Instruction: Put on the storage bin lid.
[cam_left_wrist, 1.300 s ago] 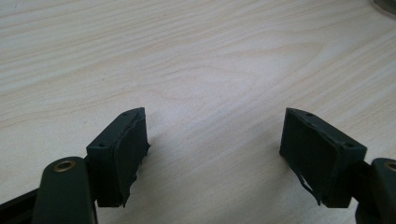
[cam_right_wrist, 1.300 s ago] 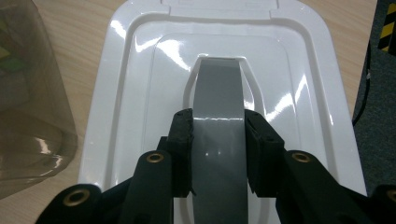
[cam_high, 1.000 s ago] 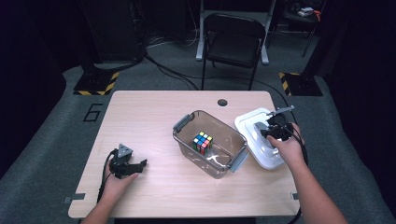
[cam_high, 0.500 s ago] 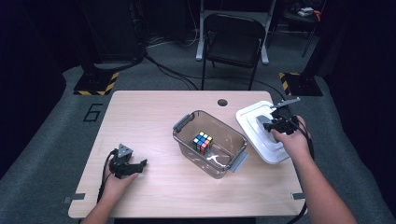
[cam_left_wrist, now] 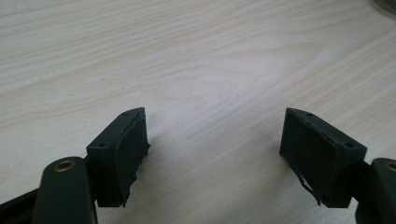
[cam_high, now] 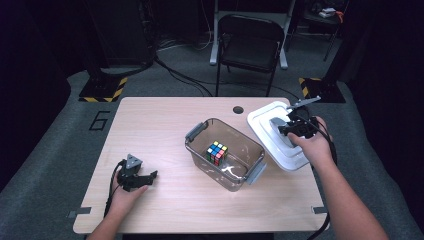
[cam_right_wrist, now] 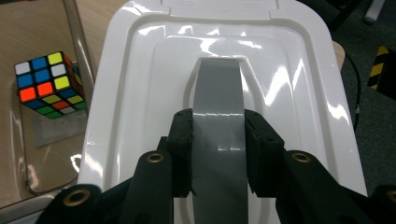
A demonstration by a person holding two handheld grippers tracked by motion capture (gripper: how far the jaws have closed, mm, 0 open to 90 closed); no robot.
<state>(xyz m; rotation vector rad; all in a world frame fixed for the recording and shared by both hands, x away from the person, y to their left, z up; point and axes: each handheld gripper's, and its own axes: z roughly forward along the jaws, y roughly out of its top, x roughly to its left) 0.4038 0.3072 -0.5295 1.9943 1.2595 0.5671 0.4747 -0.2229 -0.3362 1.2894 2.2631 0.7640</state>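
The bin (cam_high: 226,152) is my landmark: it sits clear and open-topped a little right of the desk's (cam_high: 165,120) middle, with the cube (cam_high: 217,152) inside it. Left of the bin the desk is bare wood all the way to its left edge, and there is open wood behind the bin too, broken by a small round hole (cam_high: 238,109) near the far edge. Right of the bin the white lid (cam_high: 265,125) lies at the desk's right edge, its far corner out past it.

My right tongs (cam_right_wrist: 218,154) are clenched on the lid's grey handle (cam_right_wrist: 217,93), one pad pressing each side. My left tongs (cam_left_wrist: 212,158) sit near the front edge, well left of the bin, released wide with nothing between them, low over bare wood.

The right gripper view shows the pads' bite on the handle and the cube's coloured faces through the bin wall; the high view gives the whole layout.
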